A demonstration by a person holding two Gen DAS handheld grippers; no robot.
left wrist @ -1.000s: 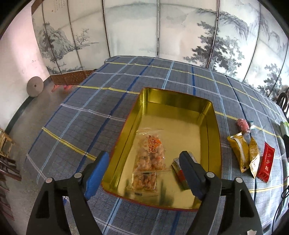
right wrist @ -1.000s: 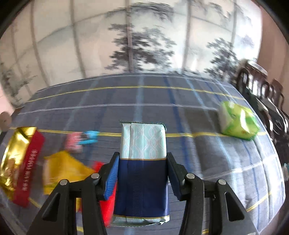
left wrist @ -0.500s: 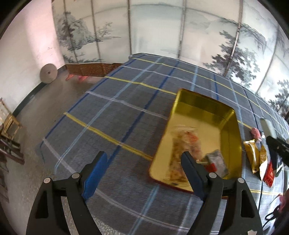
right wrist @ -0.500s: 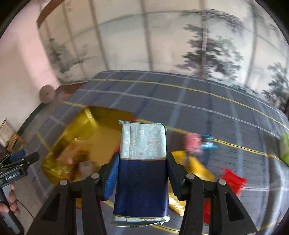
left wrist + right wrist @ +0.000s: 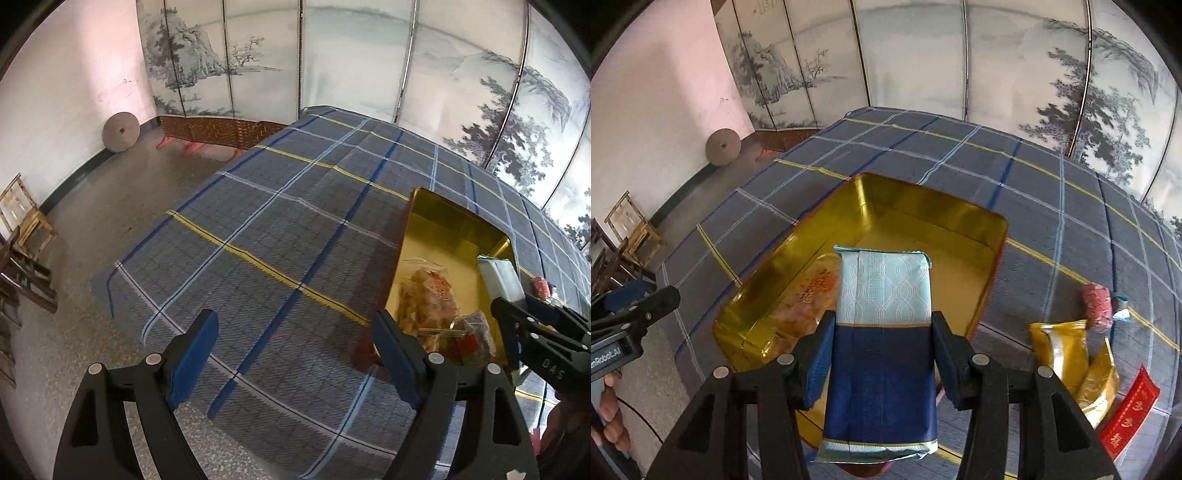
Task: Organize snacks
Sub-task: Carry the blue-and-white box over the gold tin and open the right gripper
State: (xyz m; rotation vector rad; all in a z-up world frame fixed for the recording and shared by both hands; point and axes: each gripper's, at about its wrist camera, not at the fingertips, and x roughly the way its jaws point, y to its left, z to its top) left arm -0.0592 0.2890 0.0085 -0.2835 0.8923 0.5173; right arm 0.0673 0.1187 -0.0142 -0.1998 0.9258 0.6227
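My right gripper [image 5: 882,354] is shut on a blue and pale-green snack pack [image 5: 882,332] and holds it above the near part of the gold tin tray [image 5: 945,214]. A clear bag of fried snacks [image 5: 812,291] lies in the tray under the pack. In the left wrist view the tray [image 5: 454,218] is at the right with the fried snack bag [image 5: 424,299] and a small wrapped snack [image 5: 472,332] in it. My left gripper [image 5: 291,350] is open and empty over the plaid cloth, left of the tray. The right gripper [image 5: 543,332] with the pack shows at the right edge there.
Two gold packets [image 5: 1071,358], a red packet [image 5: 1130,410] and a pink candy [image 5: 1097,306] lie on the plaid tablecloth [image 5: 1052,192] right of the tray. The table's left edge drops to the floor [image 5: 110,221]. A folding screen [image 5: 351,55] stands behind.
My right gripper has carried the pack left, from the table's right side to above the tray. My left gripper has pulled back and swung left, away from the tray.
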